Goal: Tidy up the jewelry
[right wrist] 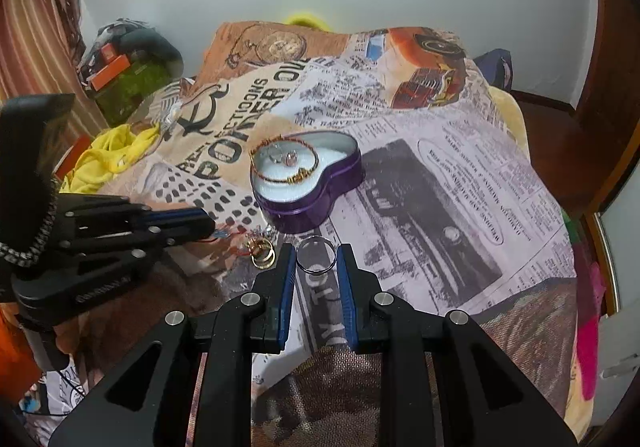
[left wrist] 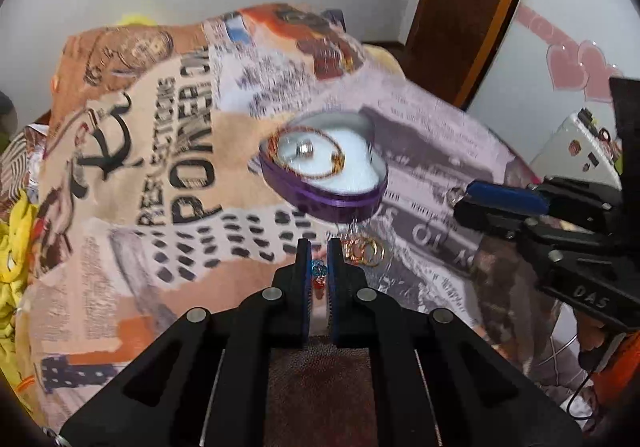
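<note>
Silver metal, thin and rigid: the ring (right wrist: 315, 255) we hold in the right gripper (right wrist: 316, 261) looks light, hard and slick, so we judge it could squirt out unless pinched across its outer edge, as it is now, both blue pads pressed on its sides. Our left gripper (left wrist: 319, 253) has its jaws almost together, clamped on a small blue-and-red beaded piece (left wrist: 319, 274), which we judge light and delicate. Ahead on the printed blanket (right wrist: 440, 175) sits the purple heart-shaped tin (right wrist: 308, 203), holding a gold bangle (right wrist: 286, 167). Gold rings (right wrist: 262, 251) lie on the blanket just beside the tin.
</note>
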Demonstrator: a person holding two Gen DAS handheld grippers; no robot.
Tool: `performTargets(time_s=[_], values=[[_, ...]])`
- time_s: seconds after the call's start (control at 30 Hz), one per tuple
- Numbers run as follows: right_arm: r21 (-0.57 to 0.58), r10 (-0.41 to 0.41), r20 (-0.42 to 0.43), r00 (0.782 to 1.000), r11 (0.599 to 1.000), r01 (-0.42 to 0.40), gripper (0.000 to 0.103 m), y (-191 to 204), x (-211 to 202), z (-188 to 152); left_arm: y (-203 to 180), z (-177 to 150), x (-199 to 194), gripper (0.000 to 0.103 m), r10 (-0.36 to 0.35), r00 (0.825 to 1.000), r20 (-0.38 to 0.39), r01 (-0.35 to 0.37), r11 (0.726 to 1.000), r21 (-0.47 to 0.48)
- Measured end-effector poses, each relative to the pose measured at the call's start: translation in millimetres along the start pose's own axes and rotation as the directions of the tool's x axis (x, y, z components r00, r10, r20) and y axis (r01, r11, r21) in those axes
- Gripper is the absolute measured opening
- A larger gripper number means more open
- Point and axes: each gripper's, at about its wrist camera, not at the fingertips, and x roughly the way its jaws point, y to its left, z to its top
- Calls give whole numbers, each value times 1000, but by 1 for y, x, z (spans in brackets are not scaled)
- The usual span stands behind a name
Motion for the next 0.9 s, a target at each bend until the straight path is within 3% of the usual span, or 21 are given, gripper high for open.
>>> performTargets(time_s=[0.43,0.9], values=[[-27,-5,75,997,1000,7,19,11,-13,23,-5,32,-56,6,-8,987,163,7,1000,6],[-35,-14,142,990,999,19,19,7,-12,49,-8,64,-59,6,-34,971,239,30,999,19]])
